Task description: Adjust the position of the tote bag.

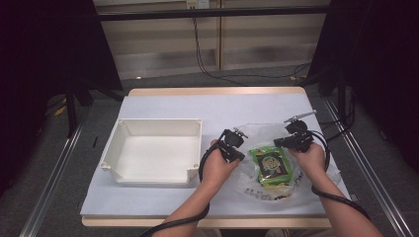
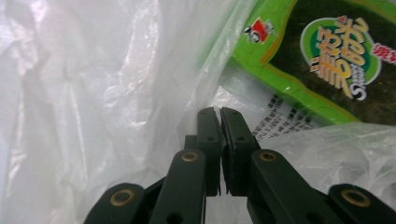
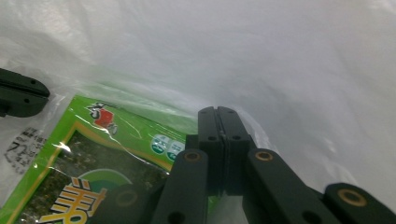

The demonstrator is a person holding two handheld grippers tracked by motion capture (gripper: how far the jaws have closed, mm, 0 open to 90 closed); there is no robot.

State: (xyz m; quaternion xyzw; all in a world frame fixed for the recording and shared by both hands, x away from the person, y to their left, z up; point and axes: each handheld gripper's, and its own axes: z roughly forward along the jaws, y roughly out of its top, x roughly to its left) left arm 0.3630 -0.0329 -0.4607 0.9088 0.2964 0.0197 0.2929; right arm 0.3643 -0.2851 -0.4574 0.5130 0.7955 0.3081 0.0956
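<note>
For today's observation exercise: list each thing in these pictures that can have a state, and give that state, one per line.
left gripper: shut on the plastic bag's film.
right gripper: shut on the bag's film at its other side.
plastic bag: clear, crumpled, lying on the table, packet inside.
green snack packet: flat, sealed as far as shows.
white bin: upright, empty.

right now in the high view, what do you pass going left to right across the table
white rectangular plastic bin → left gripper, shut on the clear plastic bag → green snack packet inside that bag → right gripper, shut on the bag's other side
</note>
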